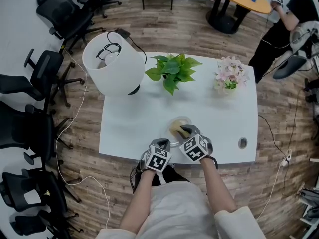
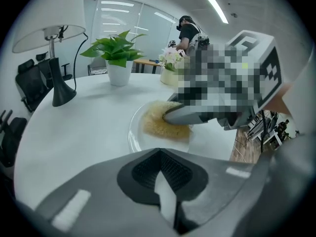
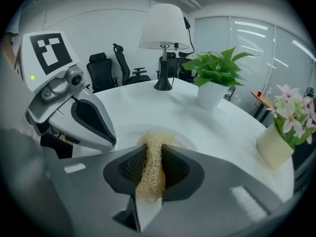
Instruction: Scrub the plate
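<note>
A white plate (image 1: 180, 118) lies near the front edge of the white table (image 1: 129, 123). A yellow mesh scrubber (image 1: 177, 129) rests on it. My right gripper (image 1: 185, 131) is shut on the scrubber (image 3: 150, 172), holding it down on the plate (image 3: 185, 143). In the left gripper view, the right gripper (image 2: 168, 116) presses the scrubber (image 2: 158, 125) flat onto the plate (image 2: 132, 132). My left gripper (image 1: 163, 143) sits at the plate's near-left rim with its jaws together and nothing seen between them (image 2: 162, 181). From the right gripper view, the left gripper (image 3: 111, 142) points down at the plate's edge.
A white-shaded lamp (image 1: 112, 63) stands at the table's back left, a potted green plant (image 1: 172, 71) at the back middle, and a pot of pink flowers (image 1: 230, 76) at the back right. A small dark round thing (image 1: 242, 143) lies at the front right. Office chairs (image 1: 35, 83) line the left. A person (image 1: 284, 29) stands far right.
</note>
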A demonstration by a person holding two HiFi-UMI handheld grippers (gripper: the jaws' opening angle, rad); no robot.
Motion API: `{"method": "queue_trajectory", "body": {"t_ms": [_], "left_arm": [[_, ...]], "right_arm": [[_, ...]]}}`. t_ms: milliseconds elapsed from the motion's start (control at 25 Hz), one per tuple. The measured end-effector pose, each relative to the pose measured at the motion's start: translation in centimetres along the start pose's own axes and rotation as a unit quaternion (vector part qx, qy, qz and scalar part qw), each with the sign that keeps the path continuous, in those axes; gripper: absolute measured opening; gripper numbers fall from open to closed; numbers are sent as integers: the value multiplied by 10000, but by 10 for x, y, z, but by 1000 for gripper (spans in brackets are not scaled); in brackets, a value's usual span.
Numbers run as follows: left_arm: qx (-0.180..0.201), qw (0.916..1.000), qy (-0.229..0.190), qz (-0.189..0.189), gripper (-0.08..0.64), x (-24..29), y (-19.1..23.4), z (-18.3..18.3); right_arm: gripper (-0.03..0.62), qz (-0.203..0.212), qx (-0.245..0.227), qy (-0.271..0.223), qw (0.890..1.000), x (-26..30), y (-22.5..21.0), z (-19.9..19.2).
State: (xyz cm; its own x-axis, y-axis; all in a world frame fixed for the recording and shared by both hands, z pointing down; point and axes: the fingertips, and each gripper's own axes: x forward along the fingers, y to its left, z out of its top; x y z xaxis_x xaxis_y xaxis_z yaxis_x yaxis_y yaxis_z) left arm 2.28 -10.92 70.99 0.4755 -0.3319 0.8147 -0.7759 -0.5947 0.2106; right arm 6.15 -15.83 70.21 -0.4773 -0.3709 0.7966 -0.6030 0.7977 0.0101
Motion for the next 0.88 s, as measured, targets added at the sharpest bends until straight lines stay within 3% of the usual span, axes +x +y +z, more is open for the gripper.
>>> {"method": "queue_trajectory", "body": {"t_ms": [320,600,880], "left_arm": [[146,9998,125,-14,1,5,-2,3],[155,9997,181,-53,1,6,-3,4],[137,9994,251,-203,1,13,-5,6]], "right_arm": [[101,163,98,-77,9998,3,18,6],[101,-225,203,1,9995,3,-25,6],[101,-550,670,-141,9961,5,-52,12]]}}
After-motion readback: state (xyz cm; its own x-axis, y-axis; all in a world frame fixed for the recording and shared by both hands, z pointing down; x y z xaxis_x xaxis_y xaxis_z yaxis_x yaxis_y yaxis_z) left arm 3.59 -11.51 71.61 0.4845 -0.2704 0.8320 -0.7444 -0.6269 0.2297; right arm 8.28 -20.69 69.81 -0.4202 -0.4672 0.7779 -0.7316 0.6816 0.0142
